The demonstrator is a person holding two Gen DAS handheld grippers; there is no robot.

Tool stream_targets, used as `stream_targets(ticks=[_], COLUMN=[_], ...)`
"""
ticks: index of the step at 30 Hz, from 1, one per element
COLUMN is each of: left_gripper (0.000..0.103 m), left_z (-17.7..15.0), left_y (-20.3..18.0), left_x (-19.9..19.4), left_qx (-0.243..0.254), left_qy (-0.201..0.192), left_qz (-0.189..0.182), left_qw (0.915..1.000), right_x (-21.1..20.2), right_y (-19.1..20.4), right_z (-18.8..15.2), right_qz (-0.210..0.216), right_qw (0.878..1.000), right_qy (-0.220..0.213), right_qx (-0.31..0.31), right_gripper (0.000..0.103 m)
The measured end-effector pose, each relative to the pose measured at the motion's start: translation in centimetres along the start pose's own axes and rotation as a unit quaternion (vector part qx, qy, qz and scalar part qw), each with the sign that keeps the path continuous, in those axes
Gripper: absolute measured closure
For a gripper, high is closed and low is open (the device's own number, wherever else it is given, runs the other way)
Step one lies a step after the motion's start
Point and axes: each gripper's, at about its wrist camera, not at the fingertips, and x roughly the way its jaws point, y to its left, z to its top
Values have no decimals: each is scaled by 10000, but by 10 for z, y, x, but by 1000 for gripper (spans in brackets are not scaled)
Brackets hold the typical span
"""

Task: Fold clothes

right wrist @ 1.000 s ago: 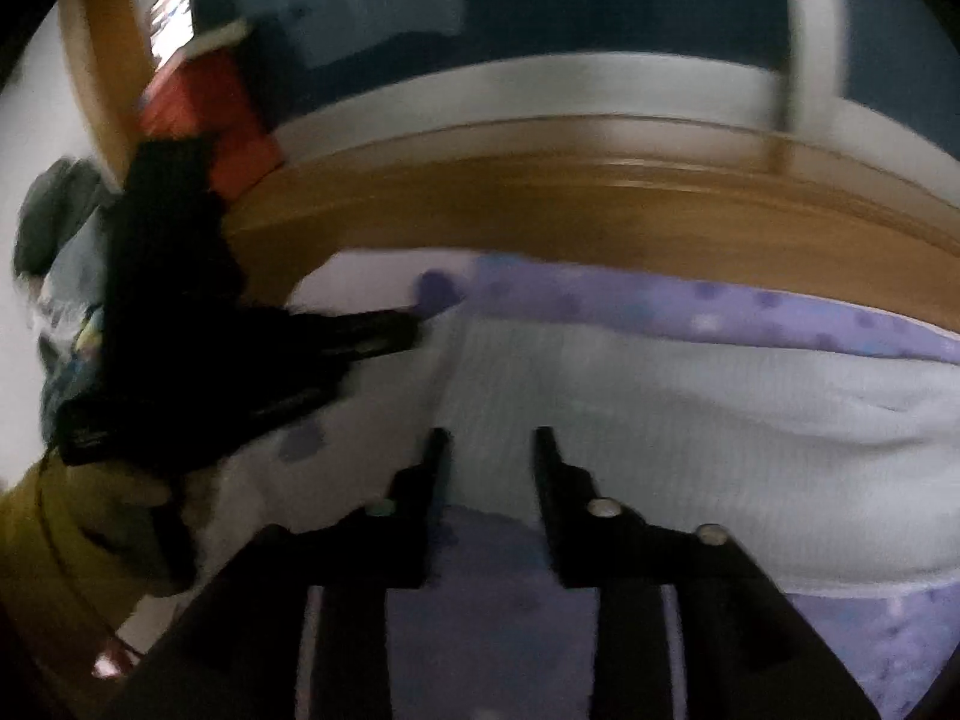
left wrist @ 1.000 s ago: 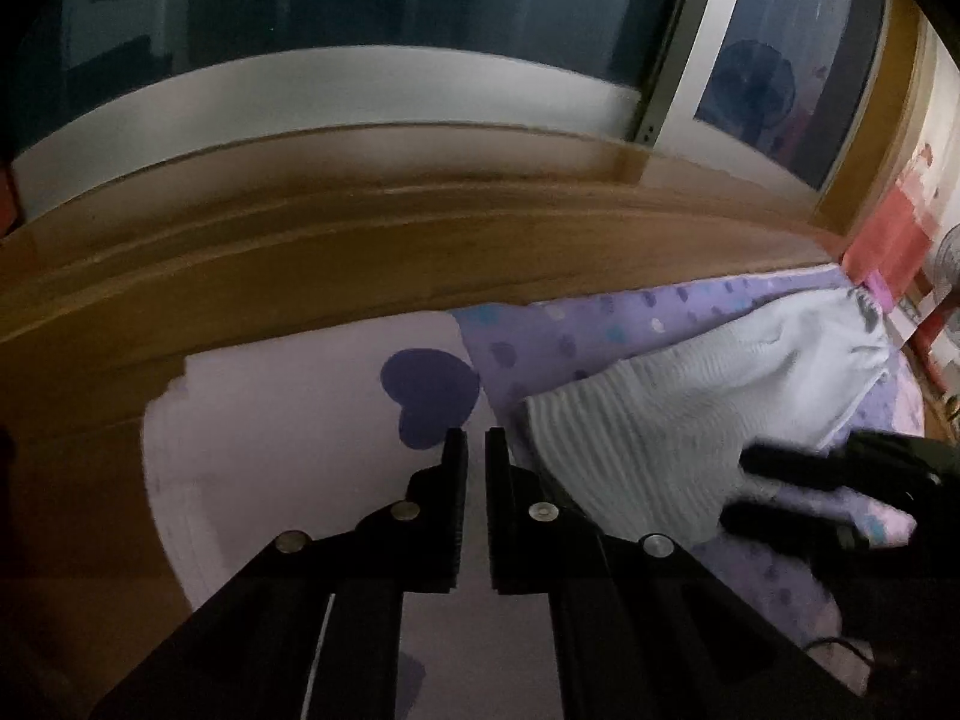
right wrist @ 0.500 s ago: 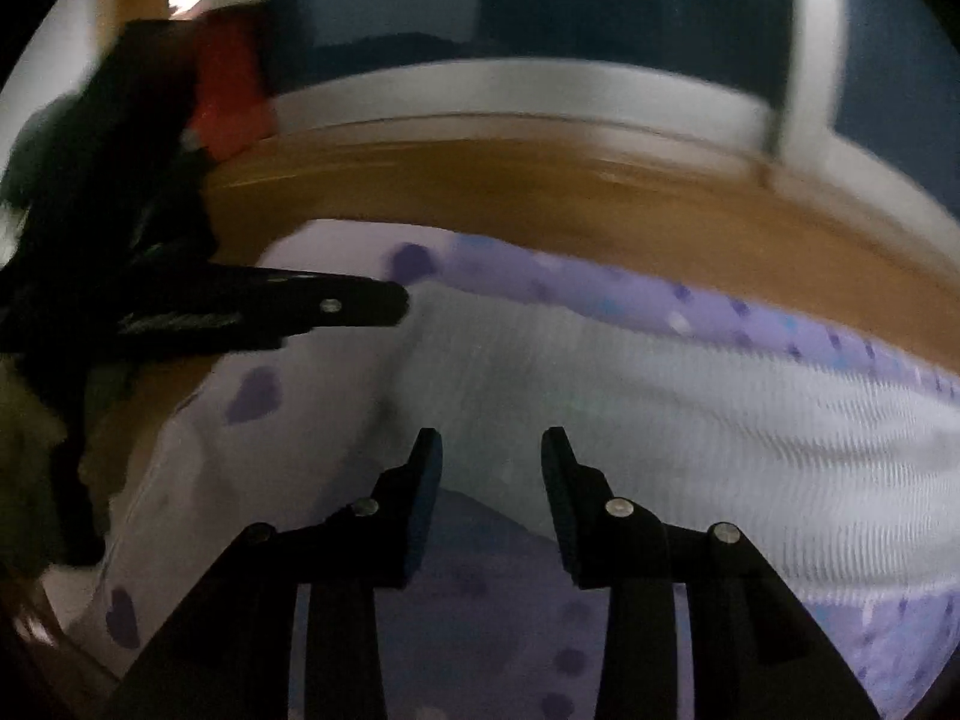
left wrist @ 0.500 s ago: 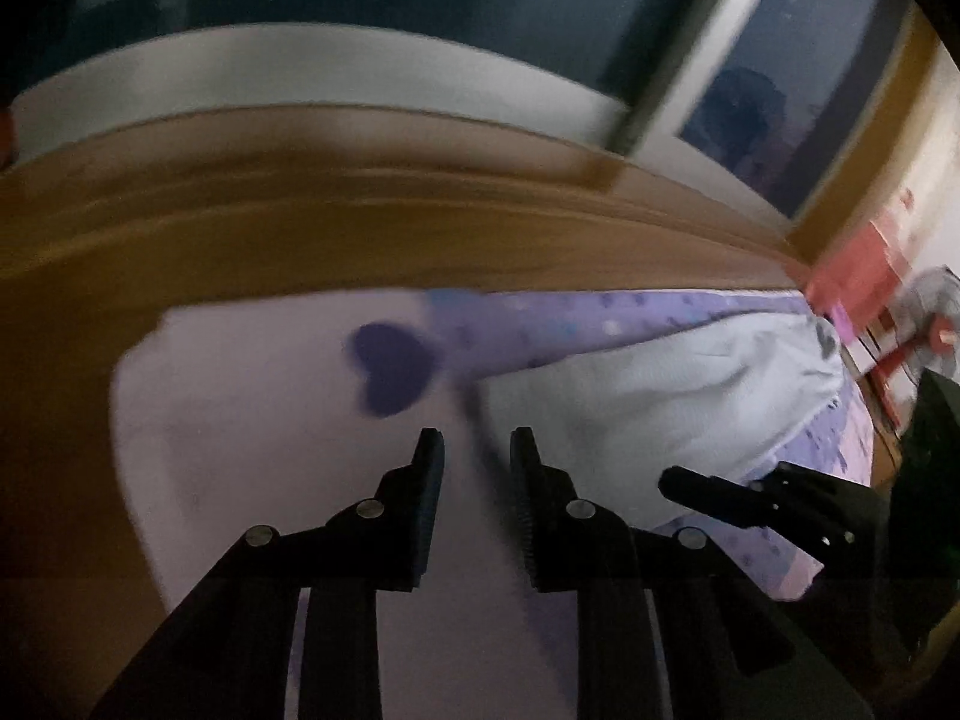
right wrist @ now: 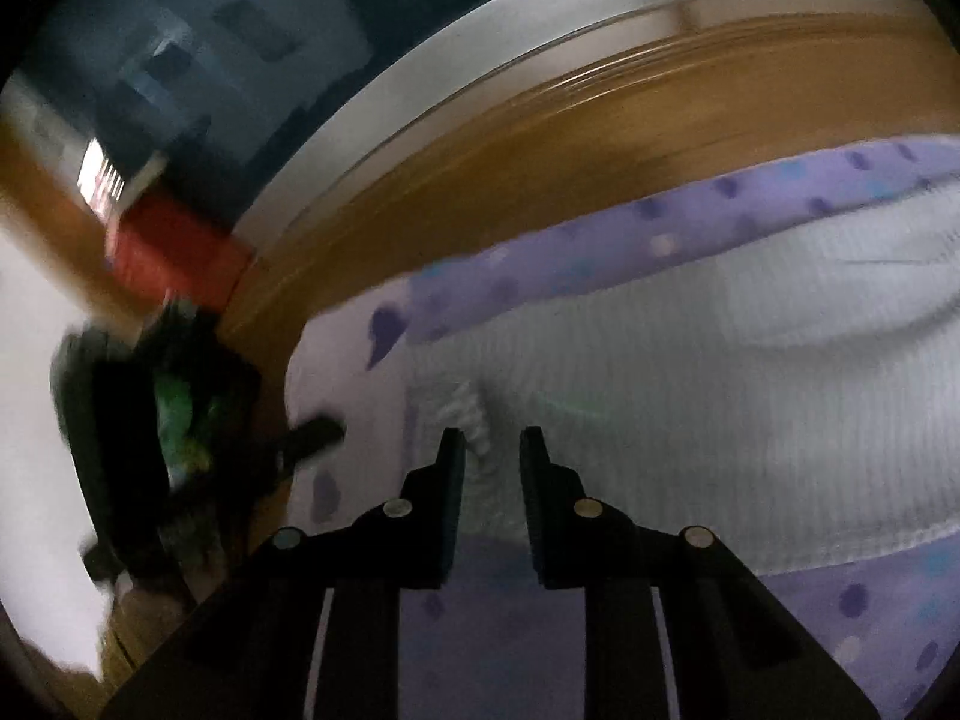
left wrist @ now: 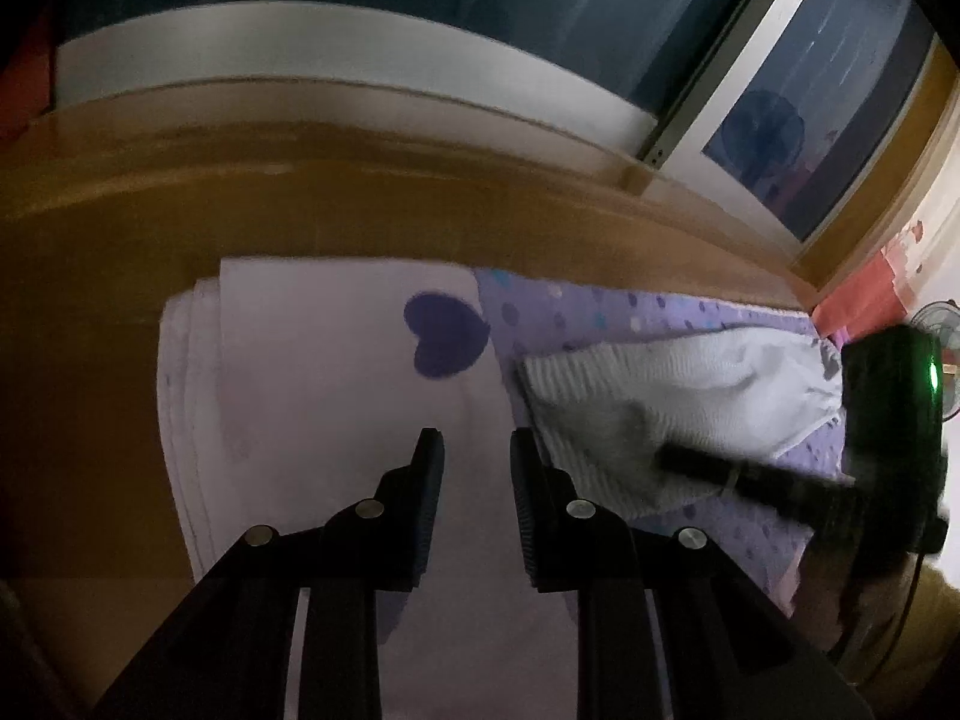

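A white ribbed garment (left wrist: 660, 396) (right wrist: 720, 408) lies on a purple dotted sheet (left wrist: 630, 312) (right wrist: 570, 264). To its left is a pale folded cloth (left wrist: 312, 360) with a dark purple heart (left wrist: 447, 333). My left gripper (left wrist: 475, 438) hovers open over that pale cloth, with nothing between its fingers. My right gripper (right wrist: 492, 435) is at the ribbed garment's left corner. Its jaws are closing, with the bunched ribbed edge between them and a gap still showing. In the left wrist view the right gripper (left wrist: 696, 459) is a dark blur on the garment.
A glossy wooden ledge (left wrist: 240, 204) (right wrist: 600, 138) runs behind the cloths, below a dark window (left wrist: 420, 12). A red object (left wrist: 864, 288) (right wrist: 174, 252) sits at the far end, and a small fan (left wrist: 936, 324) stands at the right edge.
My left jaws went from nearly shut to open. The right gripper rolled, slid to the ribbed garment's left corner, and its jaws narrowed around the edge.
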Motion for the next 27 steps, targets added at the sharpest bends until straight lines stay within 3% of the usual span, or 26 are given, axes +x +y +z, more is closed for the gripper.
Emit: stream_targets(ticks=[3, 6, 9, 11, 14, 16, 19, 27], left_gripper=[81, 81, 81, 81, 80, 80, 81, 82], left_z=[6, 12, 13, 13, 13, 11, 8, 12], left_y=[-6, -13, -25, -37, -60, -75, -79, -63], left_x=[-5, -7, 0, 11, 39, 61, 79, 70], left_qx=[108, 225, 388, 505, 776, 1044, 1016, 396], left_qy=[-71, -111, -51, 21, 243, 406, 546, 731], left_qz=[-22, -67, -220, -413, -657, -579, -267, -506], left_qw=[9999, 9997, 9990, 9979, 9945, 9920, 9930, 9953], right_x=[24, 33, 13, -12, -41, -52, -61, -82], right_y=[42, 76, 69, 41, -13, -44, -76, -70], right_z=[-12, -24, -16, 0, 27, 31, 18, -21], right_qz=[550, 623, 48, -598, -2047, -2608, -2977, -3046], right_qw=[9945, 9850, 9882, 9926, 9763, 9625, 9528, 9505], right_qy=[569, 770, 365, -115, -620, -746, -534, -617], right_qx=[-688, -1416, -1485, -1047, -316, -17, 281, 53], right_gripper=[82, 82, 82, 82, 82, 82, 82, 81])
